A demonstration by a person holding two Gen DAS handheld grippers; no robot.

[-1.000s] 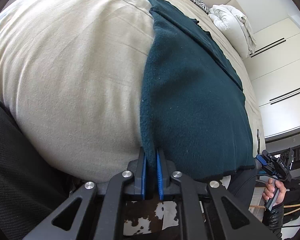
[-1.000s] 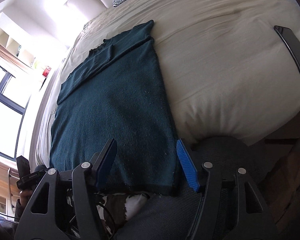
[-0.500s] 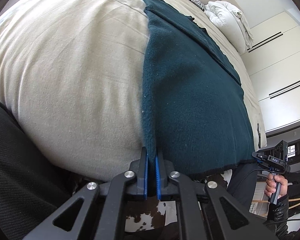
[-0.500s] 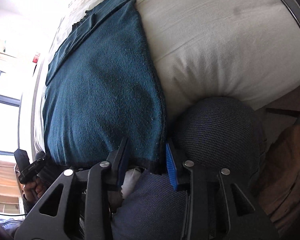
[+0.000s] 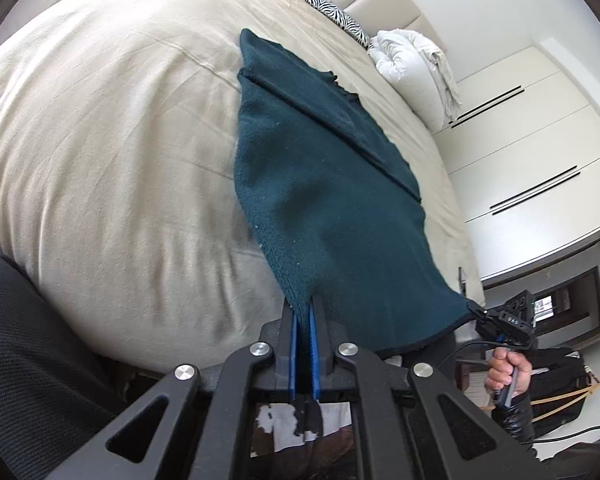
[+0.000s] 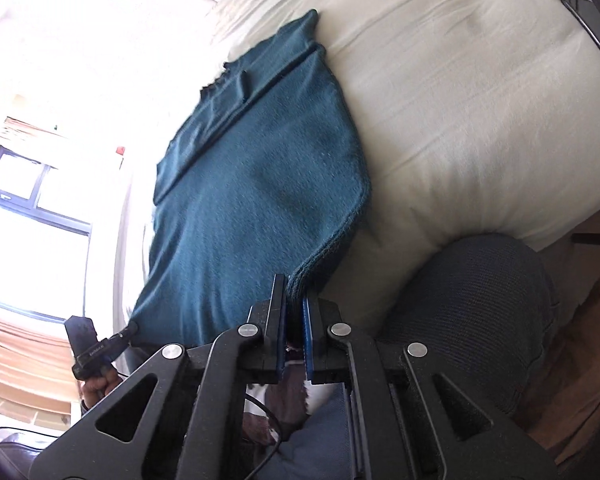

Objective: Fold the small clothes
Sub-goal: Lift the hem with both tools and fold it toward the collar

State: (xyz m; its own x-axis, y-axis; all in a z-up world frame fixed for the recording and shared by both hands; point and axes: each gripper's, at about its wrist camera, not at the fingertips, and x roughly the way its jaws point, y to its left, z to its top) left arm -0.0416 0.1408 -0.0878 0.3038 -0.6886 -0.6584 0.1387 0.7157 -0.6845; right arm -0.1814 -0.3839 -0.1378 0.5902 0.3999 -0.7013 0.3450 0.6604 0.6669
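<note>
Item: dark teal knitted garment (image 5: 324, 200), laid on the beige bed (image 5: 100, 140). I see its long axis running from the near hem, at the bed's edge by me, away toward the headboard, where the narrow far end points at the zebra-print pillow (image 5: 336, 16). A folded strip lies along one long side.

Left gripper (image 5: 305, 312): I have its jaws closed on one near corner of the hem, the knit pinched between the blue pads and lifted off the bed.

Right gripper (image 6: 294, 300): its jaws have just been closing and now clamp the other near corner, cloth bunched between them.

Also noted: white duvet (image 5: 412, 60) by the headboard; dark phone (image 6: 588, 20) on the bed, well apart from the garment.
</note>
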